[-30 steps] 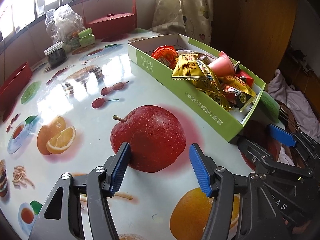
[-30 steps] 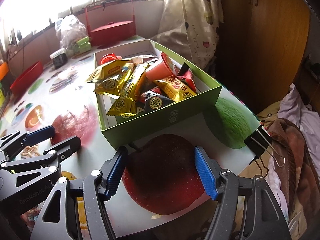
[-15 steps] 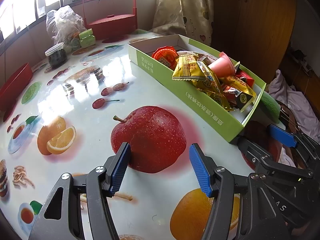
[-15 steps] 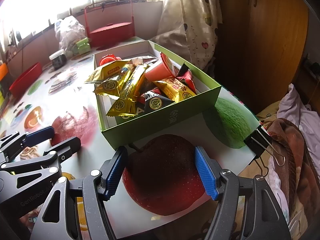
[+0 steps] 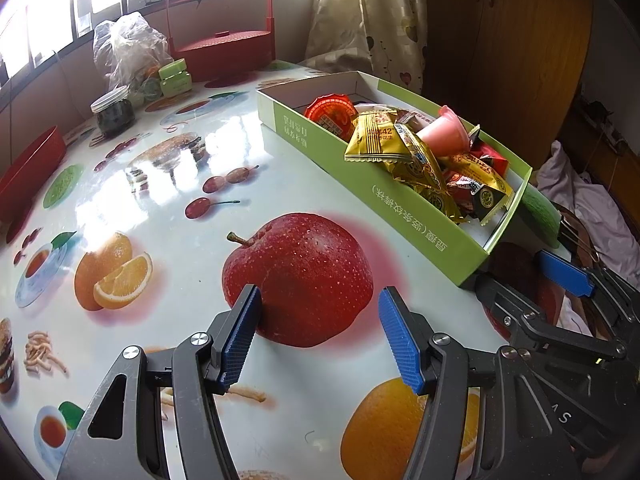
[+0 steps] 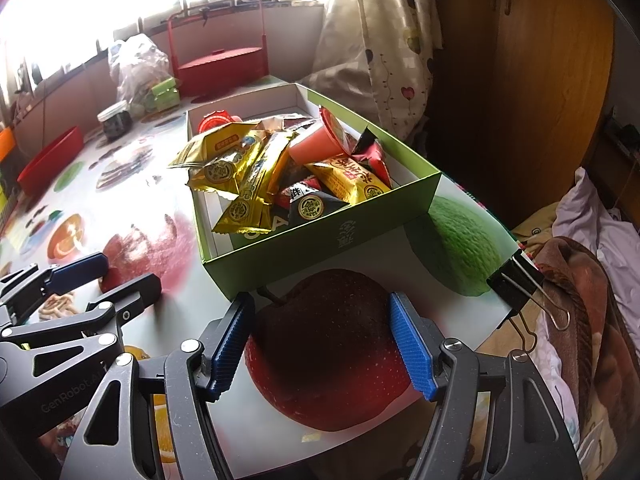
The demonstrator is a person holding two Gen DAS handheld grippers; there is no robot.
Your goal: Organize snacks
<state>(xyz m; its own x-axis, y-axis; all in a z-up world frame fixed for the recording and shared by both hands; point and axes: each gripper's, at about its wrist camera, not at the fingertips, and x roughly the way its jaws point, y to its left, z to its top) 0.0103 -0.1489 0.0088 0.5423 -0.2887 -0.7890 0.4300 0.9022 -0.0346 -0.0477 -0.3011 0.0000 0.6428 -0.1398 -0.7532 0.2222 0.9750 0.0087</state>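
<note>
A green cardboard box [image 5: 404, 204] [image 6: 320, 248] stands on the fruit-print table, holding a pile of snacks: gold wrappers [image 5: 376, 138] [image 6: 236, 160], a pink jelly cup [image 5: 444, 134] [image 6: 316, 146], a red-lidded cup [image 5: 330, 114] and red and black packets [image 6: 310, 202]. My left gripper [image 5: 320, 324] is open and empty over the printed apple, left of the box. My right gripper [image 6: 322, 334] is open and empty just before the box's near end; it also shows in the left wrist view [image 5: 532, 280]. The left gripper shows at the left of the right wrist view [image 6: 104, 276].
A red carrier basket [image 5: 228, 46], a plastic bag [image 5: 124, 52], green jars [image 5: 174, 78] and a dark jar [image 5: 114, 110] stand at the table's far side. A red tray [image 5: 28, 168] lies at the left edge. A black binder clip [image 6: 516, 280] grips the tablecloth edge. Bedding lies beyond the right edge.
</note>
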